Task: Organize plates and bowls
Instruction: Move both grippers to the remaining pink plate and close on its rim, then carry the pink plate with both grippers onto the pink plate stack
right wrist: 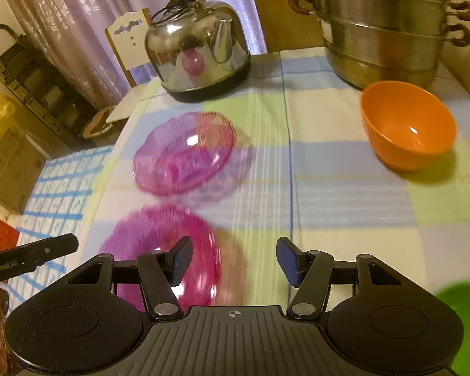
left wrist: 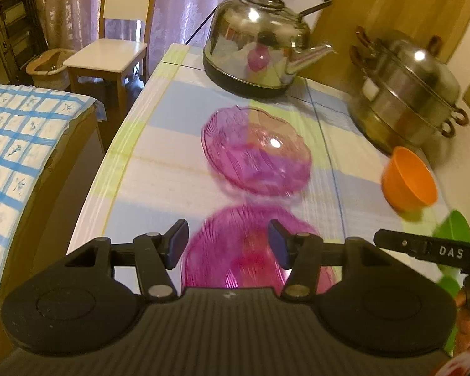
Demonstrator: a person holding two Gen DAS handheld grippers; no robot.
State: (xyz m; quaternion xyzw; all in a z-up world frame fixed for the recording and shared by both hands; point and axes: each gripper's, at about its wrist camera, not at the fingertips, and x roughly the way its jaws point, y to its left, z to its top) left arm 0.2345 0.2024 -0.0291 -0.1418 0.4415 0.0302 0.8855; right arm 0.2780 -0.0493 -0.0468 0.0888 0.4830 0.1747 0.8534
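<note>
Checked cloth covered the table (left wrist: pixel 159 169); two pink plates lay in line, far plate (left wrist: pixel 255 152), near plate (left wrist: pixel 235 250). My left claw (left wrist: pixel 227 244) and right claw (right wrist: pixel 233 261) hung released, empty. I judged one rim should be pinched squarely, lifted level, then stacked.

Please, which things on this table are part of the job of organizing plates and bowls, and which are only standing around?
Part of the job:
- far pink plate
- near pink plate
- orange bowl
- green dishes at the right edge, only partly visible

Only standing around:
- steel kettle
- stacked steamer pot
- white chair
- checked tablecloth
</note>
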